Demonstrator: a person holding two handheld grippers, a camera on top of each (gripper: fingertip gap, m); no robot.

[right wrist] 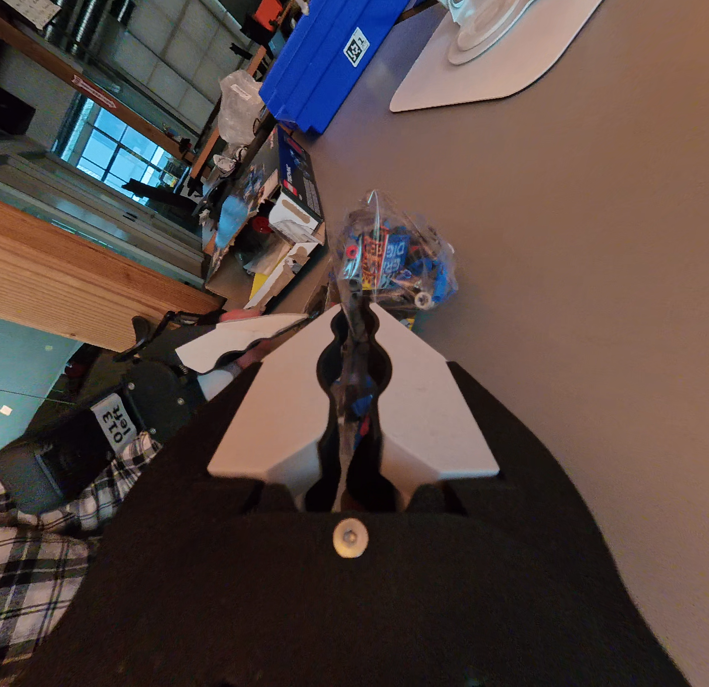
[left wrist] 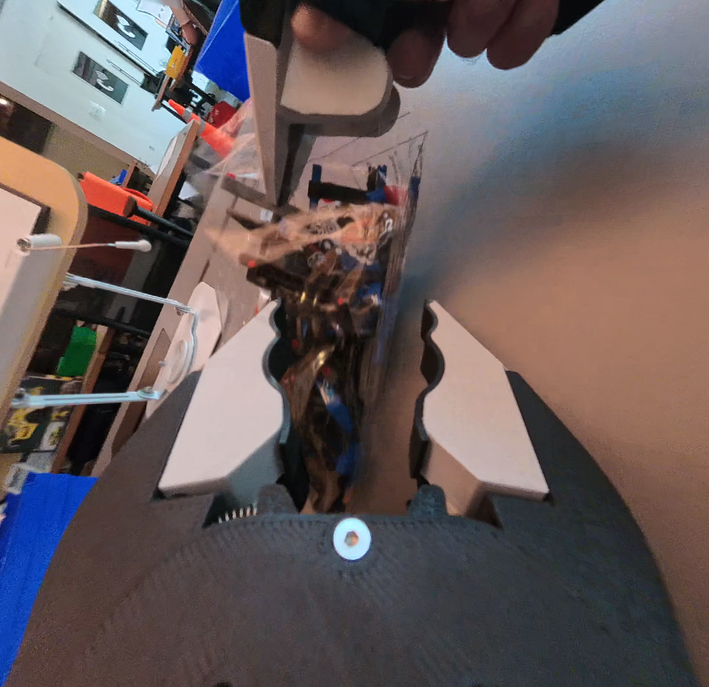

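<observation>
Grey-brown worktop (right wrist: pixel 537 285) bearing a blue bin (right wrist: pixel 330 54) with a square label, a white stand base (right wrist: pixel 498 54) near it, an opened printed carton (right wrist: pixel 291 200), and orange cones (left wrist: pixel 207 127) beyond the worktop's far edge.

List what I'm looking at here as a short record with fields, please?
Setting: grey table in a cluttered workshop
Main item: clear bag of small blue and black parts
Right gripper: shut on the bag's edge
Left gripper: open, bag between its fingers
Nearby: blue bin, printed box, white stand base
</observation>
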